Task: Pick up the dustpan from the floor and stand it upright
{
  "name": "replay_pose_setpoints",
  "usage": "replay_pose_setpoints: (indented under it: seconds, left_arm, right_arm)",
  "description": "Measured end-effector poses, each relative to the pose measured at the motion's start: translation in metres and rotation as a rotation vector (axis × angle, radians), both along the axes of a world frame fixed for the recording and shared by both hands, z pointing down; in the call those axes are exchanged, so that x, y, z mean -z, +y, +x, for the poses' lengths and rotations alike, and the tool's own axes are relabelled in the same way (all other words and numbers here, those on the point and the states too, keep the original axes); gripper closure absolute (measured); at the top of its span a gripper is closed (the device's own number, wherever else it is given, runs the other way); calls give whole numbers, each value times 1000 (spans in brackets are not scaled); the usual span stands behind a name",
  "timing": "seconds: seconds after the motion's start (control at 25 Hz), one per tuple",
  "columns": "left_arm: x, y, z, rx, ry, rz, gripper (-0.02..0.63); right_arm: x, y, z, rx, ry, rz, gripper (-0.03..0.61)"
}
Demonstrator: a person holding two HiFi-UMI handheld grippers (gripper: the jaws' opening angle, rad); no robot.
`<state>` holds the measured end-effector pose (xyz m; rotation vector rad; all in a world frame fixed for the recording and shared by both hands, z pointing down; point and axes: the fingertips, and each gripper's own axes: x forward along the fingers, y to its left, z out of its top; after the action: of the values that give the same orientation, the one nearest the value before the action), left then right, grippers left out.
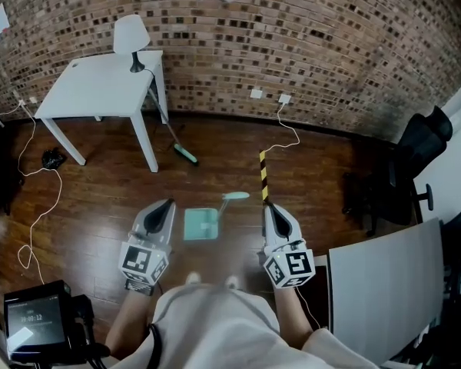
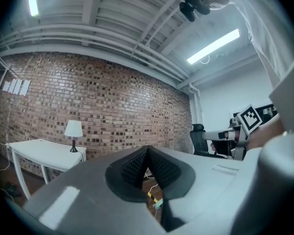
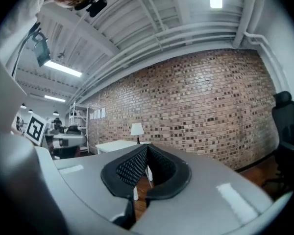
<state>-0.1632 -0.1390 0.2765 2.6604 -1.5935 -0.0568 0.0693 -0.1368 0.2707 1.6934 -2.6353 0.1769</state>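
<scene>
The teal dustpan [image 1: 200, 224] lies flat on the wooden floor in front of the person's feet, its handle [image 1: 234, 196] pointing away and to the right. My left gripper [image 1: 167, 206] hovers just left of the pan, and its jaws are shut and hold nothing [image 2: 147, 148]. My right gripper [image 1: 266, 206] hovers to the right of the handle, also shut and holding nothing [image 3: 147, 146]. Both point level toward the brick wall, apart from the dustpan. A sliver of teal [image 2: 158, 204] shows below the left jaws.
A broom with a teal head [image 1: 186, 154] leans on the white table [image 1: 100, 91], which carries a lamp [image 1: 131, 37]. A yellow-black striped stick [image 1: 263, 175] lies beyond the right gripper. Black office chair [image 1: 411, 156] and white panel [image 1: 384, 283] stand right; cables [image 1: 38, 206] run left.
</scene>
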Motion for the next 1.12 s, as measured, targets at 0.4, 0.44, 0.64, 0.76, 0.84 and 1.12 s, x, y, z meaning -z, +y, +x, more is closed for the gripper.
replay_pose_setpoints:
  seconds: [0.4,0.44,0.64,0.76,0.84,1.12]
  left_arm:
    - [-29,55,-14,-104,50,-69,612]
    - [-29,66,-13,-109,47,-70,612]
    - [-41,132,14,-106,16,-83,612]
    - [-40,182,32,-72,29,-67,612]
    - [-41,222,45,-37,18,-54,612]
    - [-24,338,81,81,-13,-36,612]
  right_arm:
    - [-5,47,-10,-64,42,-36,566]
    - [-2,55,-8,-67,56,-26,566]
    - [0,112,18,-64,57,-1,566]
    - [1,165,38,-63,70,37,566]
    - [1,208,54,-49,66,64,566]
    - [1,327,117,-8,49,43,566]
